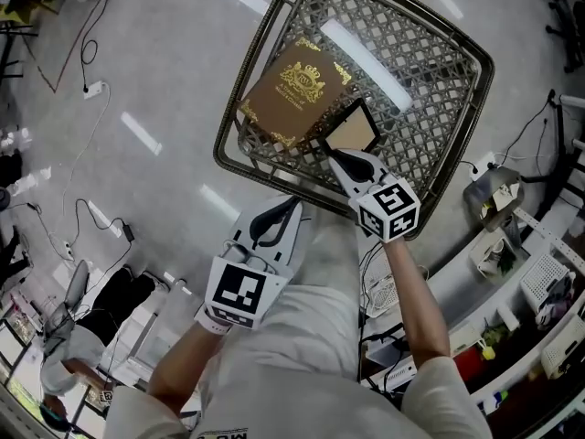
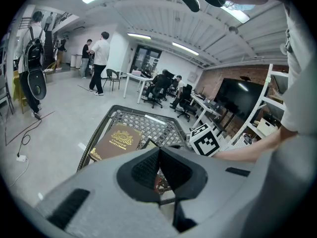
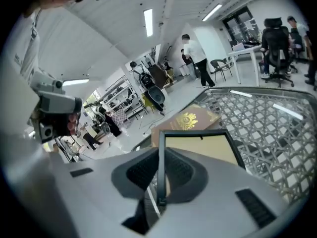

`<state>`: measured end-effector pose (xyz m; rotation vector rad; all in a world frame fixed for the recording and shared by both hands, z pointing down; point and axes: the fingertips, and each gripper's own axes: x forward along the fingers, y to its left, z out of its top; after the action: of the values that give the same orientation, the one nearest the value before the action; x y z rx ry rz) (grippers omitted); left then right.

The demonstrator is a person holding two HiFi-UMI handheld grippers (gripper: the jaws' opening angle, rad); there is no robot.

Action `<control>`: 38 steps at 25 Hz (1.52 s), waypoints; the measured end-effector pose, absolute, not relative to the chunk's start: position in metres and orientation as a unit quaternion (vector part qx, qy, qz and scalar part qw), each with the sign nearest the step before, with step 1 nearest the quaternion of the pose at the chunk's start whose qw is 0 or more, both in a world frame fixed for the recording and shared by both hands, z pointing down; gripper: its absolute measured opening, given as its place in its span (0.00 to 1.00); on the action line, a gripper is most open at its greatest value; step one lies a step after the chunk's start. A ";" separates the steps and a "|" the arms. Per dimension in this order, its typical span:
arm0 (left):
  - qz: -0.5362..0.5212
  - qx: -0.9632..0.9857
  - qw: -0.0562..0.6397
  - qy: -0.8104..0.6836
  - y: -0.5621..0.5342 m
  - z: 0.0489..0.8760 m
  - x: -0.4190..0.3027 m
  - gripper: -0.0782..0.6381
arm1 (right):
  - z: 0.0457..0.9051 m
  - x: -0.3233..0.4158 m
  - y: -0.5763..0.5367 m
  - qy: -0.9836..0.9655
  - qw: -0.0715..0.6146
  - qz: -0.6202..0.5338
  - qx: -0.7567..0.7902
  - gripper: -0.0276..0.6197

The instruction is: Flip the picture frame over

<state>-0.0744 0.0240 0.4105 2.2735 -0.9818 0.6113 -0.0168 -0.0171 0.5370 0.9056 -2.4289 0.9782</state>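
A black picture frame (image 1: 352, 128) with a tan panel facing up is tilted above the metal lattice table (image 1: 457, 90), its near corner lifted. My right gripper (image 1: 340, 159) is shut on the frame's near edge. In the right gripper view the thin black edge of the frame (image 3: 198, 150) runs between the shut jaws of my right gripper (image 3: 159, 152). A brown book (image 1: 297, 91) with gold print lies on the table just left of the frame. My left gripper (image 1: 289, 207) hangs below the table's near rim, shut and holding nothing; in its own view the left gripper (image 2: 159, 151) has its pads pressed together.
The lattice table (image 2: 148, 123) is a dark wire-mesh top with a raised rim. Cables and a power strip (image 1: 94, 90) lie on the floor to the left. Shelves with clutter (image 1: 535, 277) stand at the right. Several people (image 2: 101, 61) stand or sit at desks farther off.
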 end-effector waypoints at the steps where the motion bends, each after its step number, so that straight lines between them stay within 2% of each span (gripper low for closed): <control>1: 0.229 0.853 0.291 -0.368 0.024 0.410 -0.074 0.14 | 0.534 -0.017 -0.018 -0.860 0.170 0.357 0.322 0.13; 15: 0.231 0.853 0.292 -0.367 0.027 0.411 -0.069 0.14 | 0.505 -0.014 -0.036 -0.799 -0.033 0.512 0.313 0.13; 38: 0.238 0.854 0.290 -0.359 0.027 0.414 -0.068 0.14 | 0.505 -0.007 -0.056 -0.674 -0.245 0.644 0.267 0.13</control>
<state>-0.0675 0.0268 0.4135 2.2786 -0.9587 0.6356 -0.0066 -0.0565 0.5046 1.0009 -2.5292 2.4147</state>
